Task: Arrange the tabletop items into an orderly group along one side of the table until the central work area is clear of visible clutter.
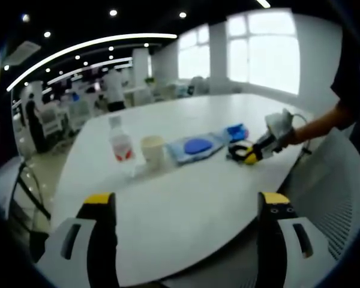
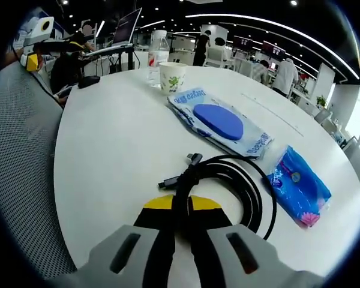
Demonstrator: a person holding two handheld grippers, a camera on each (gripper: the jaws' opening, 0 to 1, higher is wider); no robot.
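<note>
Right claw (image 2: 179, 207) is clamped on the cable (image 2: 240, 180); left claw (image 1: 186, 207) gapes, holding nothing. Lift the coil clear before carrying it to the desk (image 2: 108, 144) edge by the wipes (image 2: 219, 120).

I see a white worktop (image 2: 114, 150) carrying a water bottle (image 2: 158, 49), paper cup (image 2: 173, 77), wipes pack (image 2: 219, 121), blue pouch (image 2: 300, 186) and coiled black cable (image 2: 234, 180).

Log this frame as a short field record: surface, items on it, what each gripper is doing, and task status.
surface: white table
items: water bottle, paper cup, wet wipes pack, blue tissue pack, black cable
left gripper: open, holding nothing, above the near table edge
right gripper: fingers shut on the black cable coil
task status: items lie in a loose row across the table, not yet grouped at one side
</note>
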